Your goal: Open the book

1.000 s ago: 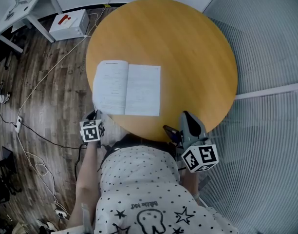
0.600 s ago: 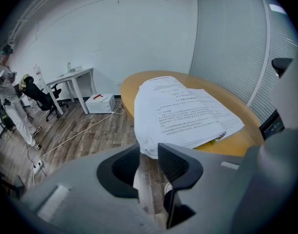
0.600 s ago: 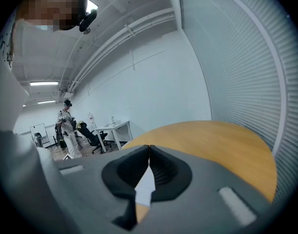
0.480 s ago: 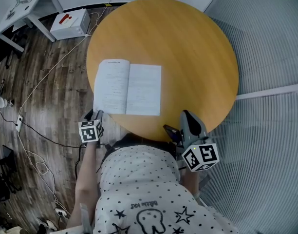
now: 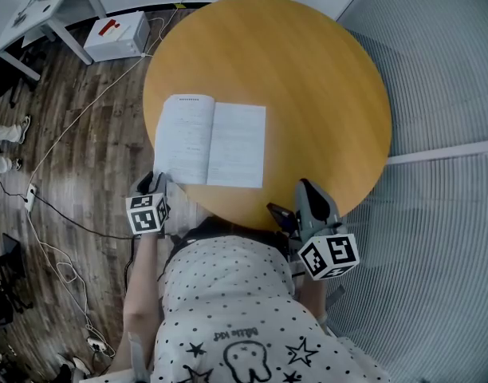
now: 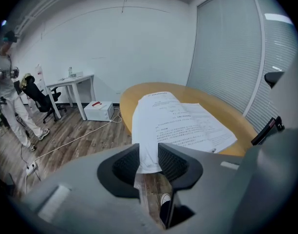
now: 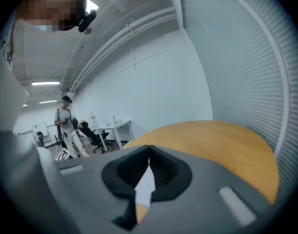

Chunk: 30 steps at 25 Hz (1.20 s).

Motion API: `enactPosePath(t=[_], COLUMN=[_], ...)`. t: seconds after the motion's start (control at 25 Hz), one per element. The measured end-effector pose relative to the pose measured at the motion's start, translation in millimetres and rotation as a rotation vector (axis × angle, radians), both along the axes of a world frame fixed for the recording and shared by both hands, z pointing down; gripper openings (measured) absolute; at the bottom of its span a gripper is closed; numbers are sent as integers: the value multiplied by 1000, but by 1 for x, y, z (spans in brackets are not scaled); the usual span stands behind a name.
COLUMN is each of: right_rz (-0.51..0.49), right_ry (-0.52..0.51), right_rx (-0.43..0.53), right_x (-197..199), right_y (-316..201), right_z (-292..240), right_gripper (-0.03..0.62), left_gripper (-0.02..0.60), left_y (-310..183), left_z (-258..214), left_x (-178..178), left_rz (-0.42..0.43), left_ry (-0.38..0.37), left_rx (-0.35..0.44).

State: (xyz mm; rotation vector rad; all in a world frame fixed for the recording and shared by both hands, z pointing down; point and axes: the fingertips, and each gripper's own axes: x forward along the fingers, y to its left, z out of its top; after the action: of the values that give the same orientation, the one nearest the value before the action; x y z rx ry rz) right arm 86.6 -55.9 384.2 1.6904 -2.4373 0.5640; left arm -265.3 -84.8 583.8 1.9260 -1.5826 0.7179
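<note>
From above, the book (image 5: pixel 210 142) lies wide open, pages up, on the near left part of the round wooden surface (image 5: pixel 308 78), and its near left corner pokes out past the rim. Now the left gripper view shows what the head view can't: that corner droops over the wooden floor (image 6: pixel 76 135). It sits right in line with the left gripper (image 6: pixel 149 150), whose jaws stand apart with space either side of the paper. They have just been closing in a touch, but there is no squeeze on the page. Over to the right gripper (image 7: pixel 149 147): its own view has the tips pressed together on nothing, held low at the near edge, with just a sliver of white page showing beneath them. Only the gripper views catch the far room, where another person (image 6: pixel 8 91) stands by an office chair (image 6: pixel 39 99) and a white desk (image 6: pixel 71 84). Writing? Lines of print cover both pages, too fine to read. The holder's dotted shirt (image 5: pixel 244 309) carries a small line of lettering I can't make out. On the floor a white box (image 5: pixel 112 37) bears a red mark, cables (image 5: pixel 68 134) trail across the boards, and blinds (image 5: pixel 443 70) close off the right side.
</note>
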Motion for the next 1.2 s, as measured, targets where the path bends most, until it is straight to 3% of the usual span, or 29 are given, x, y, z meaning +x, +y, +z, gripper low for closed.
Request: enactPosePath(t=[0.32,0.72,0.96,1.2], right_rz=[22,43,46,40], right_ry=[8,17,20,20], right_rx=[6,11,11,14], right_x=[6,8,4,-3], right_y=[4,10,12,9], right_z=[-2,-2,-4,-4], right_gripper=[5,5,5,5], left_gripper=[11,11,11,10], left_y=[-24,-50,-48,-31], left_z=[-48,-139,-186,-223], left_x=[7,42,80,106], left_rz=[7,85,188,299], left_ry=[-33,22,48,17], left_rx=[159,406,515,611])
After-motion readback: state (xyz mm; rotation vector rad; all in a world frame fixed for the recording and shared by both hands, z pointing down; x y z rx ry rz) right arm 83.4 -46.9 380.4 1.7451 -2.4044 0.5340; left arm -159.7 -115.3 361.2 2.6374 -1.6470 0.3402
